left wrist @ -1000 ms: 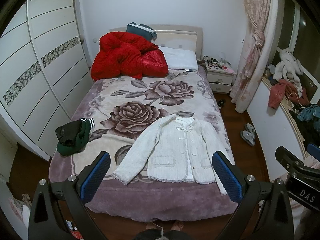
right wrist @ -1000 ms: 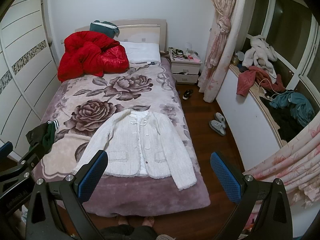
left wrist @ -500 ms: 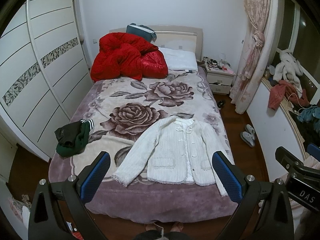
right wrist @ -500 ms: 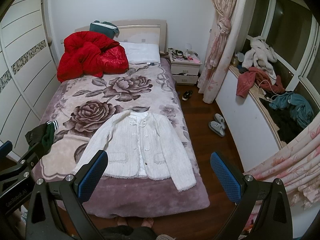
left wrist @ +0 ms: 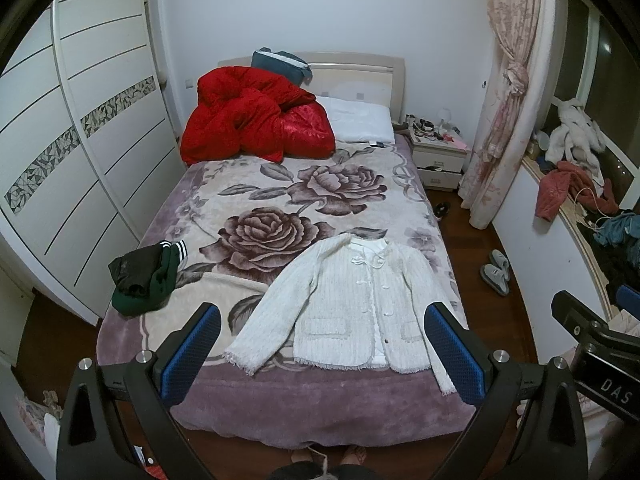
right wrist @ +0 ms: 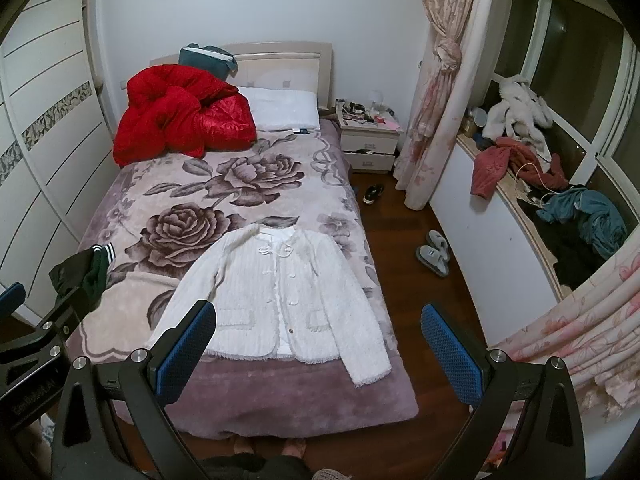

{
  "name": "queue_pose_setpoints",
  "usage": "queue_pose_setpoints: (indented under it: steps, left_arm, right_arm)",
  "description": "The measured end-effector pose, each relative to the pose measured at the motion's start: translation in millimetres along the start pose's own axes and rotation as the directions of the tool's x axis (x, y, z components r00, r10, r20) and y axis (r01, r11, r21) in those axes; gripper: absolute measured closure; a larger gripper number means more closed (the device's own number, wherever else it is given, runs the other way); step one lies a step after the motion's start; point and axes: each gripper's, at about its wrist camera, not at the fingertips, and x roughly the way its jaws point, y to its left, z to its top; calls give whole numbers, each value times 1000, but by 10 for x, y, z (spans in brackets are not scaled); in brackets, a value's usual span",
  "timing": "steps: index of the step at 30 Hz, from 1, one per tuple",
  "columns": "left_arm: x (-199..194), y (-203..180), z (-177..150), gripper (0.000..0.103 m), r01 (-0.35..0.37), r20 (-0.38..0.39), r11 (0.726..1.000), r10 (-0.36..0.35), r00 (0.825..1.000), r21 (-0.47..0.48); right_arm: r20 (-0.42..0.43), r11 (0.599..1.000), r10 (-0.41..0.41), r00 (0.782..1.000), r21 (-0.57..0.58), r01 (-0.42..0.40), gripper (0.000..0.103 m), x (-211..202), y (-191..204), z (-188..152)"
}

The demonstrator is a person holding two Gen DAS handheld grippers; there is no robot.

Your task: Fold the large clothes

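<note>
1. Left claw (left wrist: pixel 320 354): fingers spread wide apart, blue pads (left wrist: pixel 190 350) facing inward, nothing between them. It hangs above the foot of the bed (left wrist: pixel 320 404), not touching the bedding.
2. Right claw (right wrist: pixel 318 354): likewise wide apart and empty, held beside the left claw, whose black frame shows at the left edge of the right wrist view.
3. Jacket (left wrist: pixel 352 312): a white knitted jacket laid flat, front up, buttoned, collar toward the headboard and hem toward the foot of the bed. It lies on the near right part of the bed, below and ahead of both claws and well apart from them. Both sleeves are spread outward and down; the right sleeve (right wrist: pixel 362 344) reaches the bed's right edge near the foot.
4. In the left wrist view the jacket appears between the two pads; in the right wrist view it sits toward the left pad (right wrist: pixel 186 346).
5. Blanket (right wrist: pixel 224 184): mauve with large rose print, covering the bed under the jacket.
6. Dark garment (left wrist: pixel 144 278): a black and green bundle on the bed's left edge, apart from the jacket.
7. Red quilt (left wrist: pixel 256 120): heaped at the head of the bed, beside a white pillow (left wrist: pixel 358 120).
8. Person's bare feet (right wrist: pixel 268 448): on the wooden floor at the foot of the bed.
</note>
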Motion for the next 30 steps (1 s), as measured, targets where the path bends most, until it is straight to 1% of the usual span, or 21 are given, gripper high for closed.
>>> queue_pose_setpoints:
  steps: [9, 11, 14, 15, 16, 19, 21, 22, 24, 25, 26, 27, 28, 29, 30]
  left_arm:
    - [36, -24, 87, 0, 2, 4, 1000, -2, 1000, 1]
    - [0, -14, 38, 0, 1, 4, 1000, -1, 1000, 1]
    - [70, -45, 147, 0, 4, -1, 1000, -4, 1000, 8]
    - [63, -57, 131, 0, 1, 7, 1000, -1, 1000, 11]
    - [113, -68, 165, 0, -2, 20, 1000, 1, 1000, 20]
    - [375, -50, 243, 0, -40, 57, 998, 37, 998, 41]
    - [652, -41, 229, 0, -80, 82, 995, 74, 994, 65]
    - [791, -23, 197, 0, -83, 80, 994, 77, 994, 76]
    - [1163, 3, 123, 0, -72, 52, 992, 67, 996, 100]
    - [1426, -16, 86, 0, -69, 25, 991, 66, 997, 115]
    - [1575, 5, 25, 0, -65, 9, 990, 65, 998, 123]
    - [1854, -25, -32, 0, -73, -21, 988, 76, 997, 136]
    - [2033, -38, -115, 0, -85, -43, 986, 92, 995, 146]
    - [2256, -62, -194, 0, -88, -77, 984, 101, 992, 153]
    - [2516, -95, -258, 0, -84, -115, 985, 102, 988, 150]
  right_arm:
    - [3, 1000, -1, 1000, 0, 1, 0, -2, 6, -8]
    - [2, 1000, -2, 1000, -1, 2, 0, -3, 10, -8]
    - [1, 1000, -2, 1000, 5, 2, 0, 2, 17, 4]
    - [-5, 1000, -4, 1000, 12, 4, 0, 7, 31, 41]
    - [-9, 1000, -4, 1000, 20, 5, 0, 21, 36, 59]
    - [-24, 998, 1, 1000, 64, 1, 0, 204, -29, 130]
    - [-62, 994, 15, 998, 112, -8, 0, 479, -187, 177]
    - [-94, 989, 14, 995, 149, 0, 0, 698, -282, 154]
    - [-140, 974, 7, 990, 224, 25, 0, 1090, -438, 26]
    - [-153, 967, -9, 988, 252, 48, 0, 1281, -516, -94]
    - [-178, 958, -35, 983, 273, 83, 2, 1487, -602, -172]
    - [-204, 950, -56, 977, 291, 115, 11, 1713, -694, -255]
    - [-235, 940, -73, 969, 308, 146, 18, 1953, -778, -351]
    - [-285, 927, -82, 955, 330, 178, 26, 2237, -899, -441]
    - [-321, 916, -76, 944, 352, 193, 26, 2469, -984, -576]
